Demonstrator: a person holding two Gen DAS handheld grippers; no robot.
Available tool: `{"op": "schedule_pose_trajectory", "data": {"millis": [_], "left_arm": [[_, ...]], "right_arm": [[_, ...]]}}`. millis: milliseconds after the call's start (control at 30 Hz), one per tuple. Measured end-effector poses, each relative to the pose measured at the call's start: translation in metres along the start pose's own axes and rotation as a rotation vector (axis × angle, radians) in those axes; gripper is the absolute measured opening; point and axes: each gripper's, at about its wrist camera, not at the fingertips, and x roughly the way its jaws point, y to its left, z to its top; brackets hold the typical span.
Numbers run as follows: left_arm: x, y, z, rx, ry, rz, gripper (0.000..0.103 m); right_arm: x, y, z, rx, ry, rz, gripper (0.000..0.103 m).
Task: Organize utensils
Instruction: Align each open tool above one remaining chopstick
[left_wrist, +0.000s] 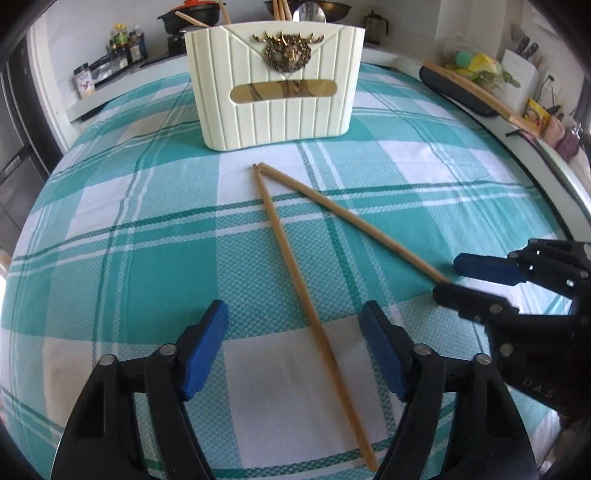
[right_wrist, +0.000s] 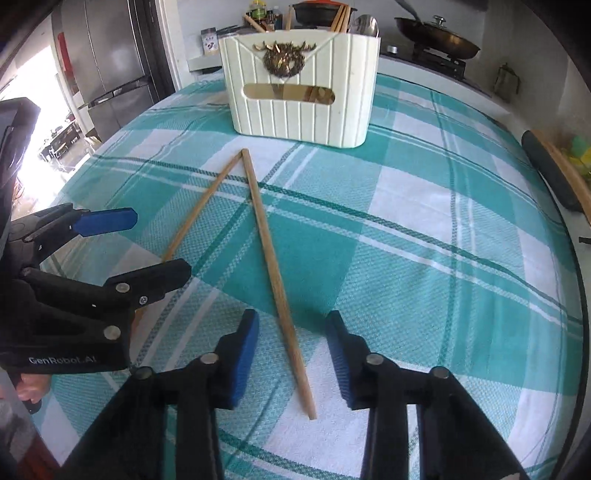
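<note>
Left to right across the teal-and-white checked tablecloth. My left gripper sits low over the cloth, blue pads spread, with the left of the two long pale wooden chopsticks lying between them, untouched. Both sticks lie flat in a V, far tips nearly meeting just short of the cream ribbed plastic utensil holder with the gilt crest, which already holds other chopsticks and a spoon. My right gripper straddles the right chopstick near its thick end; pads narrower apart, yet I see a gap on both sides, so no pinch yet. I'd judge the step as a double pick-up: centre each stick between the pads, close squarely across it near the thick end, and lift level so neither stick rolls or snags the cloth.
</note>
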Motion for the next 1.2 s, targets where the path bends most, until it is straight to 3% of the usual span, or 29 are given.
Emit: {"op": "schedule_pose_trajectory", "data": {"millis": [33, 67, 100, 133, 167, 533, 867, 933, 1000, 1033, 1067, 1133, 1200], "left_arm": [[-0.003, 0.000, -0.002, 0.006, -0.022, 0.000, 0.061], [-0.003, -0.001, -0.003, 0.015, -0.025, 0.002, 0.041], [-0.005, -0.001, -0.002, 0.026, -0.032, 0.006, 0.033], [-0.005, -0.001, -0.002, 0.033, -0.030, 0.003, 0.016], [-0.005, 0.000, -0.001, 0.034, -0.026, -0.005, 0.009], [-0.014, 0.030, -0.014, -0.013, -0.027, 0.013, 0.005], [-0.030, 0.065, -0.035, -0.030, -0.015, 0.033, 0.005], [-0.032, 0.066, -0.036, -0.030, -0.018, 0.020, 0.007], [-0.034, 0.066, -0.038, -0.035, -0.022, 0.004, 0.021], [-0.036, 0.067, -0.039, -0.040, -0.027, 0.004, 0.043], [-0.038, 0.068, -0.040, -0.045, -0.038, 0.012, 0.068], [-0.042, 0.068, -0.042, -0.047, -0.067, 0.030, 0.081], [-0.042, 0.068, -0.041, -0.044, -0.066, 0.020, 0.081]], "right_arm": [[0.000, 0.001, 0.000, -0.007, 0.004, -0.003, 0.015], [0.000, 0.000, 0.000, 0.003, 0.004, -0.008, 0.010], [0.000, -0.002, -0.001, 0.018, 0.006, -0.006, 0.010], [-0.001, -0.004, -0.002, 0.033, 0.003, -0.012, 0.009], [-0.002, -0.006, -0.004, 0.048, -0.001, -0.025, 0.008], [-0.033, -0.043, -0.056, 0.275, -0.056, -0.105, 0.007], [-0.062, -0.040, -0.101, 0.315, -0.061, -0.189, 0.008], [-0.063, -0.038, -0.103, 0.314, -0.073, -0.193, 0.011], [-0.064, -0.039, -0.104, 0.326, -0.088, -0.186, 0.035], [-0.063, -0.040, -0.103, 0.332, -0.094, -0.198, 0.056], [-0.064, -0.040, -0.103, 0.334, -0.101, -0.216, 0.062], [-0.063, -0.039, -0.102, 0.319, -0.103, -0.229, 0.062], [-0.058, -0.039, -0.103, 0.313, -0.087, -0.228, 0.062]]}}
